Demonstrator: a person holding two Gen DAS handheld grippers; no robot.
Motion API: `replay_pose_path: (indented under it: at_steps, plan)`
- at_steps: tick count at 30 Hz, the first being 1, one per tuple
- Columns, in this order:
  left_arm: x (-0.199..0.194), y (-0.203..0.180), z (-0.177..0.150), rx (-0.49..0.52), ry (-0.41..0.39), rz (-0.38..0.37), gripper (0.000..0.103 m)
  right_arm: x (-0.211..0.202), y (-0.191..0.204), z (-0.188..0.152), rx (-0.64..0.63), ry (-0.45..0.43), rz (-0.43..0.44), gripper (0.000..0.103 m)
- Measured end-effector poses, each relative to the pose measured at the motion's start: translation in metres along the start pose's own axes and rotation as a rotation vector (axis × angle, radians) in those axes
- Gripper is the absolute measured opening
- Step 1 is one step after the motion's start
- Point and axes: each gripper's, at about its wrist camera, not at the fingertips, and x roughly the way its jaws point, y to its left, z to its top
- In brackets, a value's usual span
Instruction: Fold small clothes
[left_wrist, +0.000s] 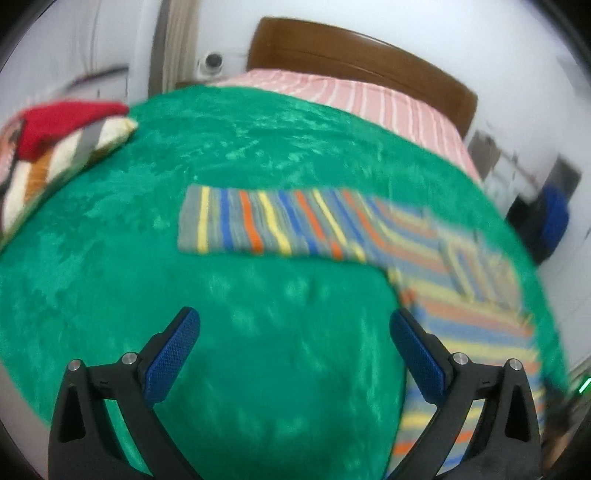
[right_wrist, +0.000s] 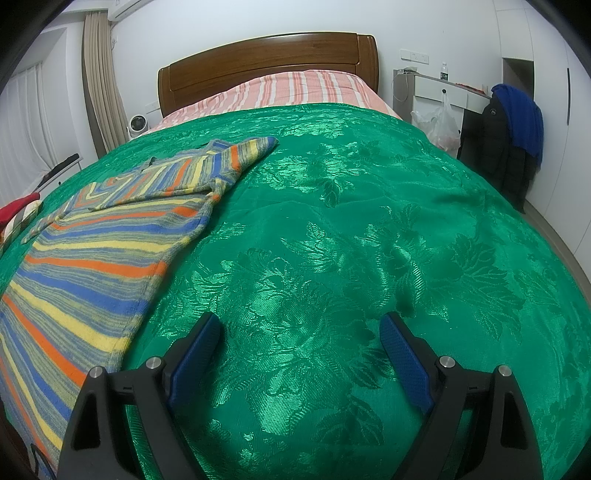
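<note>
Striped sweater lies flat on green bedspread, at 9 to 10 o'clock in right view; one sleeve folded across chest. We judge knit soft, light, limp; best pinch at hem corner or sleeve cuff. Left tongs apart, empty. Right tongs apart, empty.

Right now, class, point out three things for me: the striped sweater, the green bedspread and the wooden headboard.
striped sweater (right_wrist: 92, 266), right wrist view, on its flat body panel.
green bedspread (right_wrist: 351, 240), right wrist view, on a bare patterned stretch.
wooden headboard (right_wrist: 266, 62), right wrist view, on its front panel.
</note>
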Motion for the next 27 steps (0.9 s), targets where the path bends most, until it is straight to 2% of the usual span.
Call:
replay_pose_path:
  at_steps: [2,4,5,7,8,11,12,14,15,16,19,21,24,27]
  plan:
    - [0.018,0.037,0.034,-0.13,0.019,0.002,0.102,0.0,0.0,0.0,0.0,0.0,0.0,0.088]
    - [0.043,0.07,0.059,-0.226,0.037,0.046,0.101,0.0,0.0,0.0,0.001,0.0,0.001,0.088]
    - [0.053,0.079,0.067,-0.244,0.058,0.065,0.101,0.0,0.0,0.0,0.0,0.0,0.0,0.088]
    - [0.082,0.091,0.082,-0.229,0.116,0.101,0.096,0.0,0.0,0.0,0.0,-0.001,0.0,0.088]
    - [0.094,0.09,0.086,-0.204,0.138,0.111,0.088,0.0,0.0,0.0,0.001,0.0,0.001,0.088]
    - [0.133,0.08,0.089,-0.128,0.23,0.111,0.083,0.0,0.0,0.0,0.0,0.0,0.0,0.088]
    - [0.145,0.078,0.089,-0.114,0.255,0.136,0.073,0.0,0.0,0.0,0.0,0.0,-0.001,0.088]
    - [0.15,0.074,0.09,-0.089,0.227,0.218,0.04,0.0,0.0,0.0,0.0,0.001,-0.001,0.088]
    - [0.149,0.072,0.093,-0.082,0.208,0.222,0.002,0.0,0.0,0.0,0.0,0.0,-0.001,0.088]
    - [0.148,0.07,0.095,-0.085,0.204,0.218,0.003,0.0,0.0,0.0,0.0,0.0,-0.002,0.088]
    - [0.125,0.04,0.115,-0.006,0.123,0.209,0.002,0.001,0.001,-0.001,-0.006,0.003,-0.011,0.088]
    - [0.101,-0.005,0.133,0.109,0.054,0.179,0.002,0.001,0.0,-0.001,-0.005,0.003,-0.01,0.088]
    - [0.071,-0.088,0.154,0.261,-0.016,0.07,0.002,0.001,0.0,-0.001,-0.005,0.004,-0.009,0.088]
    - [0.06,-0.179,0.155,0.413,-0.041,-0.048,0.002,0.001,0.0,-0.001,-0.004,0.005,-0.009,0.088]
